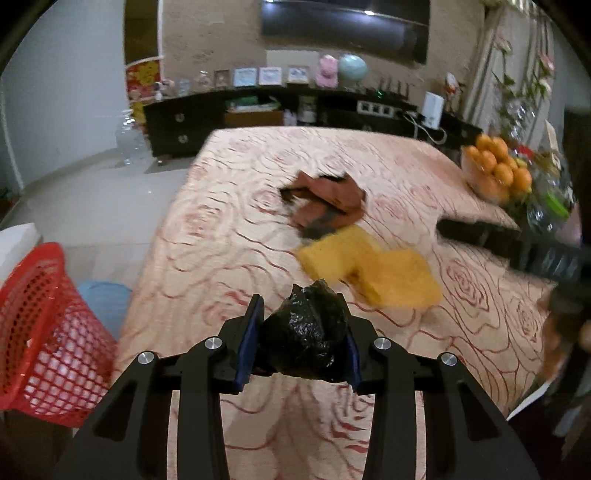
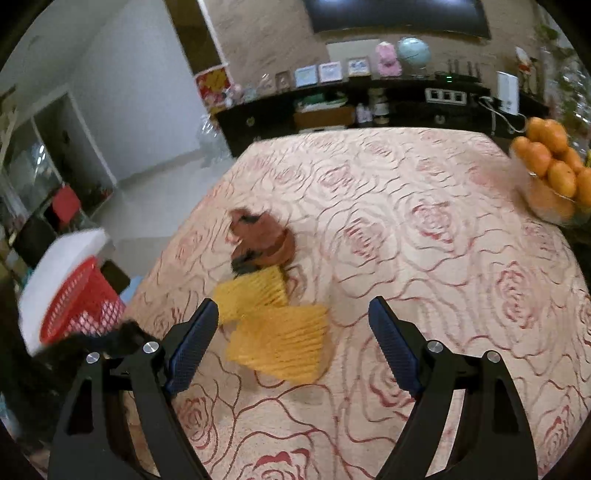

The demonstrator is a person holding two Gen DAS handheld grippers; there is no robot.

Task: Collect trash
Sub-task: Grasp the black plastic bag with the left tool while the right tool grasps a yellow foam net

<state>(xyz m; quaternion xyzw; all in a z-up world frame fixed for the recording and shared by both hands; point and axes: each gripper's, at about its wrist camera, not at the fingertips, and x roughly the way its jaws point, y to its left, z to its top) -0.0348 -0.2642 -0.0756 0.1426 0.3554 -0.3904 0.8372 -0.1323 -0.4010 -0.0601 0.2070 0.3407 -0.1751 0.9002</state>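
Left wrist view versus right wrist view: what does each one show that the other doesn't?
Only the left view: a black wad pinched in the left tool, and a green-capped bottle.
Only the right view: the right tool with its jaws wide and nothing between them.
Both: the yellow pieces, brown scrap, red basket and oranges.

Indoor light, moderately dim and warm; ceiling lamp glare on the dark wall screen (image 1: 345, 31) far beyond the jaws. Motion blur softens the tablecloth (image 2: 424, 229) ahead of the jaws; gripper frames sharp. Fisheye bending and black vignette at every edge
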